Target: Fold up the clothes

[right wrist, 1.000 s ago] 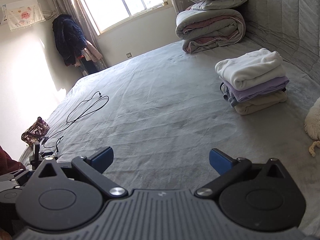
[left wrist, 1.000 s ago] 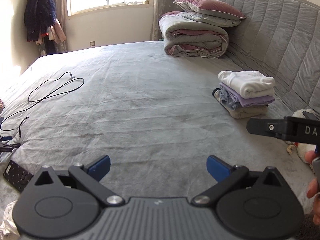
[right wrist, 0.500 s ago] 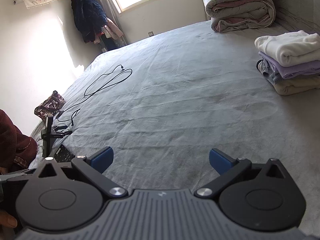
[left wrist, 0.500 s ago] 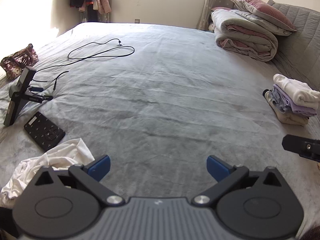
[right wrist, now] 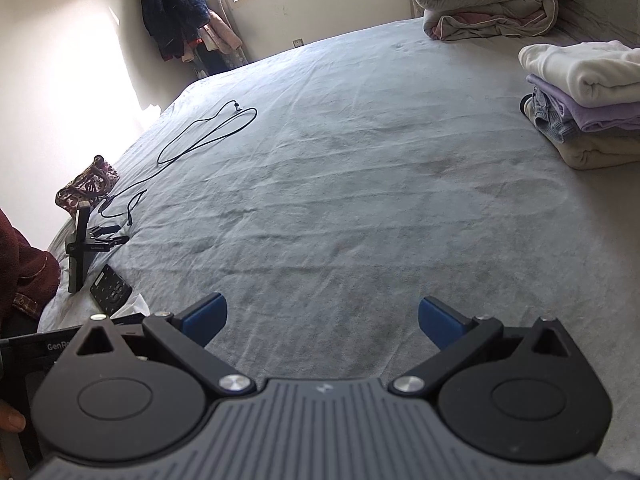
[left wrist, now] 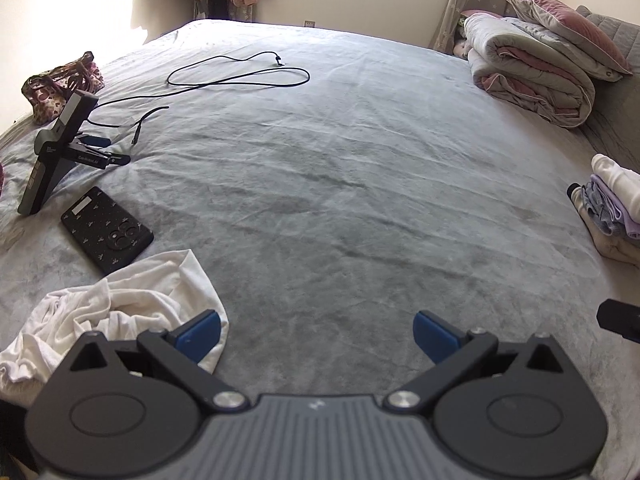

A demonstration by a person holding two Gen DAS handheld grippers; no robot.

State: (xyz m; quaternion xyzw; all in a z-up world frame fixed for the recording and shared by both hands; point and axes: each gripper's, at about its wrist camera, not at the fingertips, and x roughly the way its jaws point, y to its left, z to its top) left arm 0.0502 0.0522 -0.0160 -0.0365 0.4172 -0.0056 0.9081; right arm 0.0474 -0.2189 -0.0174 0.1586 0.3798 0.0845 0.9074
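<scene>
Crumpled white garment point(left wrist: 116, 316) lying at near-left bed point(left wrist: 340, 184) edge, touching left gripper point(left wrist: 316, 330); right gripper point(right wrist: 322, 316) farther; both gaping, empty.

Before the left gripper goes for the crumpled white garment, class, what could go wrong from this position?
1. The phone lies touching the white garment's far edge; dragging the cloth may pull it along.
2. The left gripper is open beside the heap, so it may pinch several bunched layers.
3. The folded stack sits near the right gripper; spreading cloth could topple it.
</scene>
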